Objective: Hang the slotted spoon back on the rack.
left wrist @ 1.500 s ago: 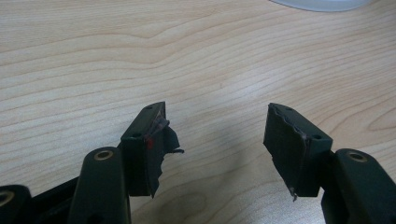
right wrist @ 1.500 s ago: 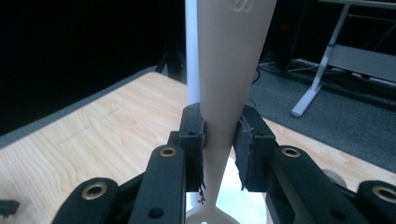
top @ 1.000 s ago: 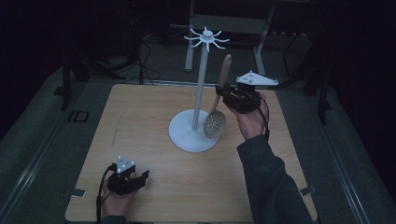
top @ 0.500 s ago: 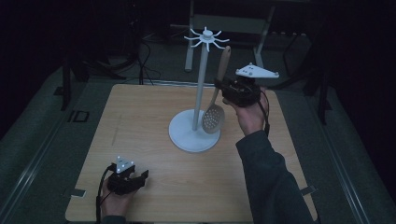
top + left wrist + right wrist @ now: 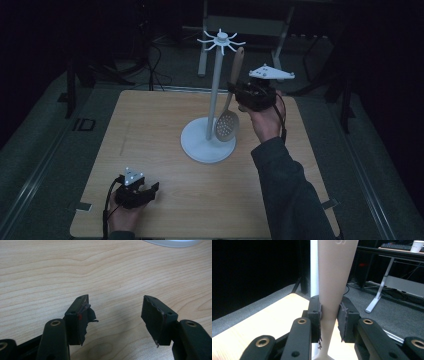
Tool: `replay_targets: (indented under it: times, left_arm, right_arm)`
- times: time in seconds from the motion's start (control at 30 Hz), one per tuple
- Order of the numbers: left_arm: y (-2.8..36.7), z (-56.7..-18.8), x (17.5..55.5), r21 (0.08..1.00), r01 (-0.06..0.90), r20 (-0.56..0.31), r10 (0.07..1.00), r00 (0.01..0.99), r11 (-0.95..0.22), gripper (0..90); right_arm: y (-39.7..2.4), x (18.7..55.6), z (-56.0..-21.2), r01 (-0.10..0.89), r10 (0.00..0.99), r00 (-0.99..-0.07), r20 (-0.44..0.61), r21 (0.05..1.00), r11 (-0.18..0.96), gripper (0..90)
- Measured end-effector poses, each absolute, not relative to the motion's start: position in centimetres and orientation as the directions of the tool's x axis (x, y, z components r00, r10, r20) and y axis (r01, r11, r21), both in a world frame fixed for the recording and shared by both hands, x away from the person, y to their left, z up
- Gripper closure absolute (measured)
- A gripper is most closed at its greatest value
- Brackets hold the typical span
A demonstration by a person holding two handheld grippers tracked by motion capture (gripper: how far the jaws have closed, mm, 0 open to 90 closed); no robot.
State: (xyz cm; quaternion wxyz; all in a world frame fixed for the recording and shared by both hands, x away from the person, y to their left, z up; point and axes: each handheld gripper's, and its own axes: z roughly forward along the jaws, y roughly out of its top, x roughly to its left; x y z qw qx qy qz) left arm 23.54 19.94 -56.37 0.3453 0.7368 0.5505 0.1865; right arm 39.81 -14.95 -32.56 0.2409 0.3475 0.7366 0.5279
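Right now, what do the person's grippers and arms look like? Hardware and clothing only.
Both grippers are black with two blocky jaws on linked arms with brass-coloured pivot pins. The left gripper has worn, torn pad linings with a red speck. The right gripper carries a pale grey three-cornered plate and a black cable. The right arm wears a dark long sleeve.

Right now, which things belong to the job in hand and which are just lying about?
In the job:
- slotted spoon, clamped in the right gripper
- white hook stand

Not in the job:
- left gripper, open, resting on the wooden table
- paper cup on the far desk
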Motion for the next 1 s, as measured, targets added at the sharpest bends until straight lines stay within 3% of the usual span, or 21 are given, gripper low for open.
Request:
replay_targets:
  times: [1.0]
  left_arm:
    - [19.9,-56.4,23.6,0.713,0.683,-0.106,0.939,0.327,-0.157,39.8]
  right_arm:
    - [-14.0,40.9,-32.8,0.274,0.770,-0.638,-0.003,0.934,0.231,74.1]
